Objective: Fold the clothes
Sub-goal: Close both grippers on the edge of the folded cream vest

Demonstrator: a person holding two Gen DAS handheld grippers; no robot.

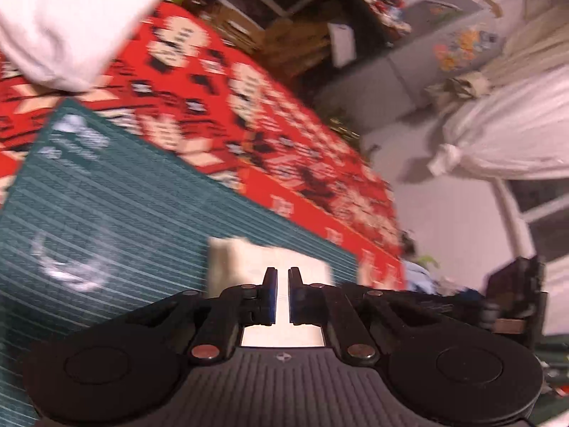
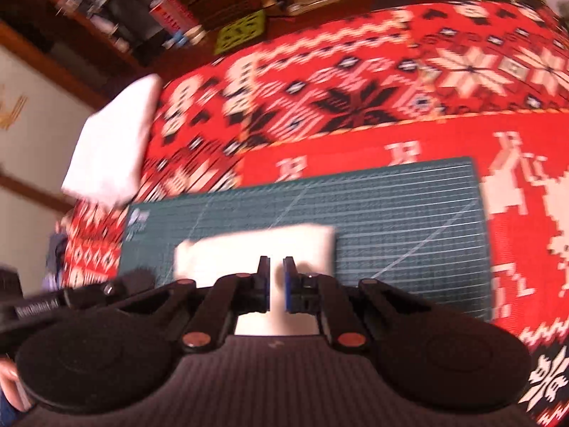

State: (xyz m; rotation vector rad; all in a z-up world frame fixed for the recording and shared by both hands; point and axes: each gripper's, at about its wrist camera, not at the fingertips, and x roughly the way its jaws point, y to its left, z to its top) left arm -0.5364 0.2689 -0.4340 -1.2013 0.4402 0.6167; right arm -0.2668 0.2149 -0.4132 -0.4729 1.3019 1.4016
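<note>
A folded white cloth [image 2: 256, 249] lies on the green mat [image 2: 391, 213], toward the mat's near edge, which gives it a flat, firm bed for creasing. The mat sits on the worktop's red patterned cover [image 2: 355, 89]. A second folded white cloth [image 2: 113, 149] rests at the worktop's far left corner, probably set aside as done. The left gripper [image 1: 282, 295] and right gripper [image 2: 276, 284] both hover above the near cloth, jaws narrow with a small gap, gripping nothing. Both views are blurred, so finer folds cannot be told.
</note>
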